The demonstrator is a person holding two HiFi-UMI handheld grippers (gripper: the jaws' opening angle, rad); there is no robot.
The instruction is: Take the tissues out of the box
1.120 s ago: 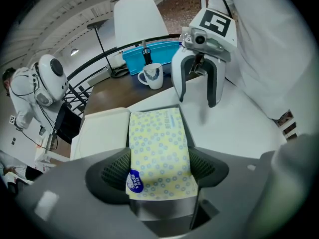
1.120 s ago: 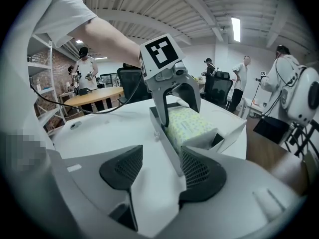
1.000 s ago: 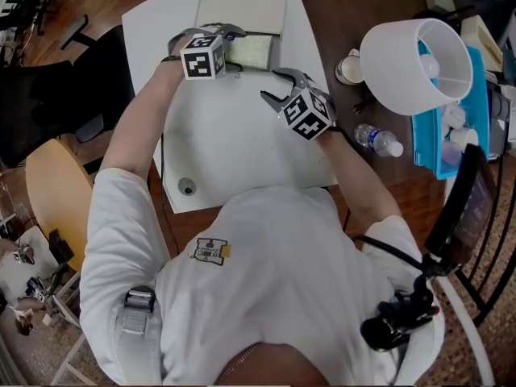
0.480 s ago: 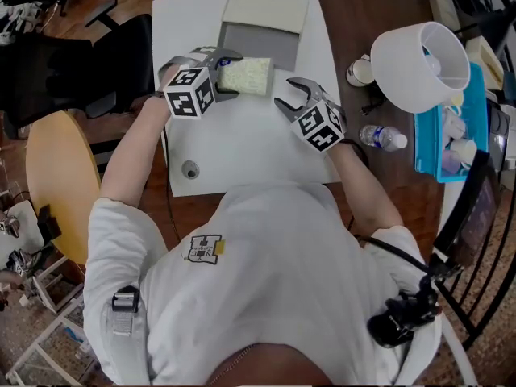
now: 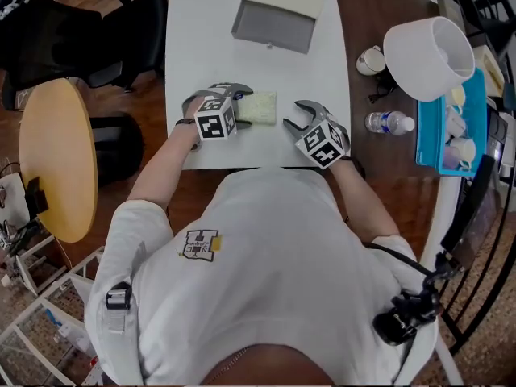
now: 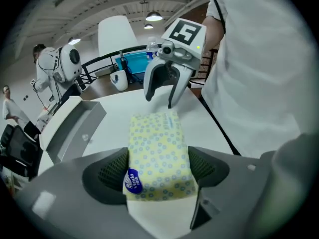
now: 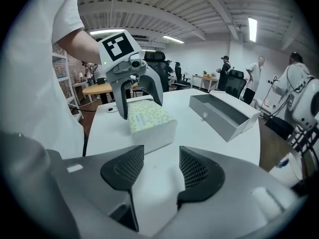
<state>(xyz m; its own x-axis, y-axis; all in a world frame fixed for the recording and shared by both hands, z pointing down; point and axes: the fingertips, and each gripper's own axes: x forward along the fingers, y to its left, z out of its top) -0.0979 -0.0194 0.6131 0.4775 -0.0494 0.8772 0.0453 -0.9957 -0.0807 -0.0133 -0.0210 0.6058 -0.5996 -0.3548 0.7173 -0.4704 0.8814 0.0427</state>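
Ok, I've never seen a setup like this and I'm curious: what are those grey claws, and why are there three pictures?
No robot here: a person at a white table holds a grasping tool in each hand. The cubes with black squares are part of those tools. One picture comes from a camera on the person's head, looking down. The other two come from cameras riding on each tool, looking along its jaws. The left tool is shut on a yellow patterned tissue pack. The right tool is open and empty, close beside the pack. An open grey box lies farther back on the table.
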